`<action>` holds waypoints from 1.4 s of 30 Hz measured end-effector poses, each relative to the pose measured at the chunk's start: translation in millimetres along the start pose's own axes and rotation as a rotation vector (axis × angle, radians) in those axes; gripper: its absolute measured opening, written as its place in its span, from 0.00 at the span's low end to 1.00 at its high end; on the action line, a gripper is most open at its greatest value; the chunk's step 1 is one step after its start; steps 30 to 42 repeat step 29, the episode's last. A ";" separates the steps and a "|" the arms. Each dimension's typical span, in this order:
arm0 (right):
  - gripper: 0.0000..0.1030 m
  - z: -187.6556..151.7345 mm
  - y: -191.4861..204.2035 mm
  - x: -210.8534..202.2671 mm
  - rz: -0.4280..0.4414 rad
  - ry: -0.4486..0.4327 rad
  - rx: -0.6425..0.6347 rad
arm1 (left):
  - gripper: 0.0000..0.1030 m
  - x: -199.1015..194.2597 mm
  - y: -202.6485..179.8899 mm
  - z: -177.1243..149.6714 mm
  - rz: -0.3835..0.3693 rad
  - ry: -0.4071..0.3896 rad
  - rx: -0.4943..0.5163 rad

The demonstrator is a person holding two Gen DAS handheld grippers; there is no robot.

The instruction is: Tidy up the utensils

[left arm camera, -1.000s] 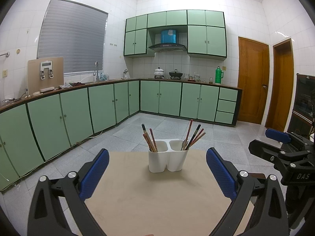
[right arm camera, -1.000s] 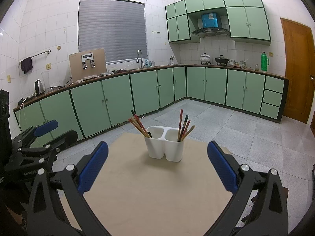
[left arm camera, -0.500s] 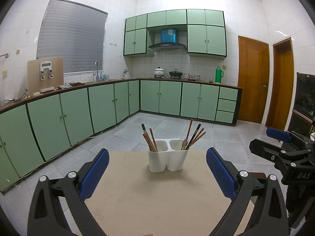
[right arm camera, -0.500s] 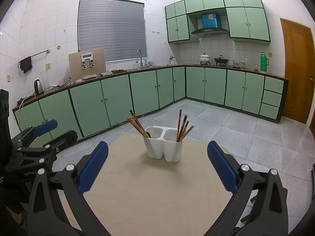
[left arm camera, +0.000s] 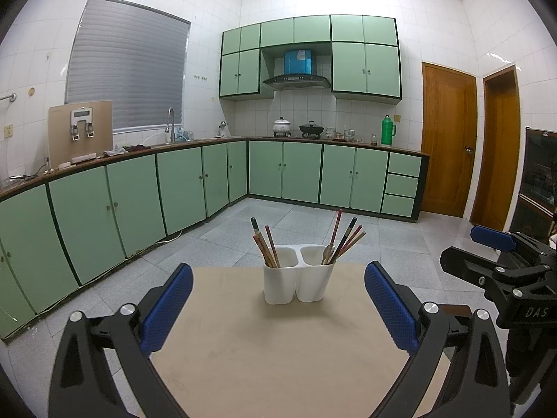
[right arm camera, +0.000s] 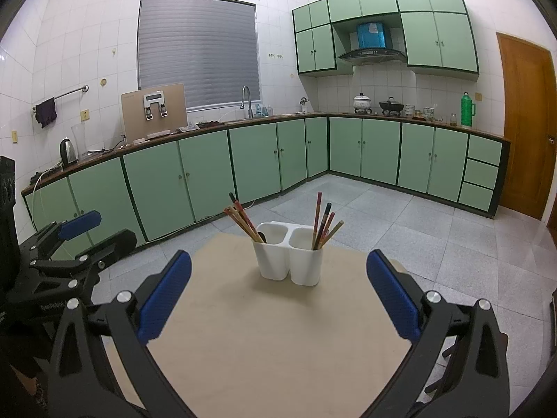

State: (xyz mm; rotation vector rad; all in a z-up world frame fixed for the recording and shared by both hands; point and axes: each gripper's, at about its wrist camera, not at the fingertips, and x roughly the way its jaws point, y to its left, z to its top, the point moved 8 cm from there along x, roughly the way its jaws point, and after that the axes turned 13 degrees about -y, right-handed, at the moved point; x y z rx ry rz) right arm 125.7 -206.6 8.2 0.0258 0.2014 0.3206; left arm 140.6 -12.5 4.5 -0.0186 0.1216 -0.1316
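A white two-compartment utensil holder (left arm camera: 298, 275) (right arm camera: 289, 256) stands near the far edge of a beige table (left arm camera: 271, 348) (right arm camera: 271, 341). Several chopsticks stand in its left compartment (left arm camera: 266, 245) (right arm camera: 242, 221), and several chopsticks with a spoon stand in its right one (left arm camera: 343, 242) (right arm camera: 323, 226). My left gripper (left arm camera: 278, 308) is open and empty, hovering over the table short of the holder. My right gripper (right arm camera: 278, 301) is open and empty too, also short of the holder. Each gripper shows at the edge of the other's view: the right one (left arm camera: 501, 254) and the left one (right arm camera: 69, 240).
Green kitchen cabinets (left arm camera: 139, 195) run along the left and back walls under a countertop with a sink, pots and a green thermos (left arm camera: 387, 130). Grey tiled floor (right arm camera: 435, 230) surrounds the table. Wooden doors (left arm camera: 449, 139) stand at the right.
The right wrist view has shifted slightly, so the holder sits a little further left in it. The left gripper has barely moved. Both grippers stay open.
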 end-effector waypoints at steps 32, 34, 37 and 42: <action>0.95 -12.7 -3.6 6.9 -0.010 0.021 0.004 | 0.94 6.1 7.7 -5.5 -0.003 0.017 0.004; 0.95 -12.7 -3.6 6.9 -0.010 0.021 0.004 | 0.94 6.1 7.7 -5.5 -0.003 0.017 0.004; 0.95 -12.7 -3.6 6.9 -0.010 0.021 0.004 | 0.94 6.1 7.7 -5.5 -0.003 0.017 0.004; 0.95 -12.7 -3.6 6.9 -0.010 0.021 0.004 | 0.94 6.1 7.7 -5.5 -0.003 0.017 0.004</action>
